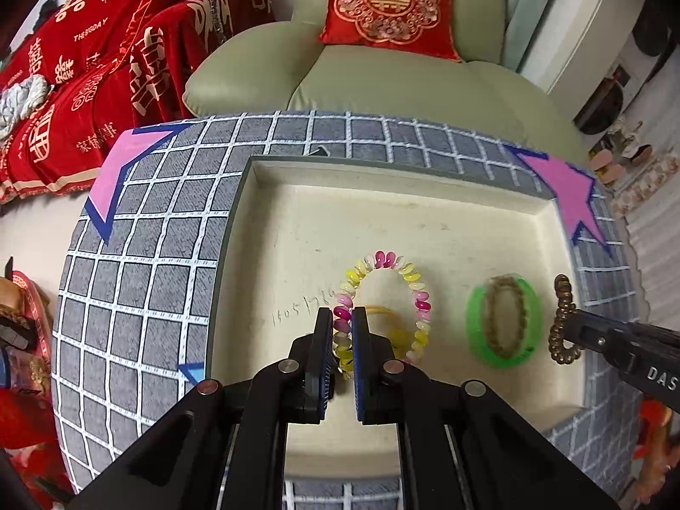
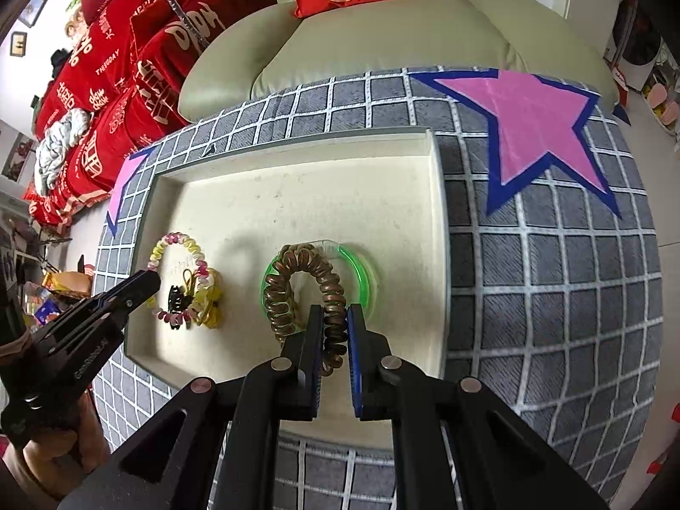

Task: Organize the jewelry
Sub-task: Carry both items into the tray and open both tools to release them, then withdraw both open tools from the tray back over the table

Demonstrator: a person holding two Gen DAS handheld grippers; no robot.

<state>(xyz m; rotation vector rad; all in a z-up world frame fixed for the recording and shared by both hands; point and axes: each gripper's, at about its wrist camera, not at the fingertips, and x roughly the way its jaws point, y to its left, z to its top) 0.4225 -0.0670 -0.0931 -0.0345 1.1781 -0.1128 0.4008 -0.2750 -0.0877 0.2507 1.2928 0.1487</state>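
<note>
Over the cream tray (image 1: pixel 272 221), the left gripper (image 1: pixel 342 318) is clamped on a pink-and-yellow bead bracelet (image 1: pixel 408 272). The right gripper (image 2: pixel 333 318) pinches a brown coil hair tie (image 2: pixel 297 272) above the green bangle (image 2: pixel 361 272) lying in the tray.

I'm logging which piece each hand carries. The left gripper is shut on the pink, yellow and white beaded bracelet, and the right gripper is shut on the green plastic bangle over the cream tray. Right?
Not quite. The right gripper is shut on the bronze spiral coil hair tie, not the green plastic bangle, which lies on the cream tray behind it, as the right wrist view shows. The left gripper does hold the beaded bracelet.
</note>
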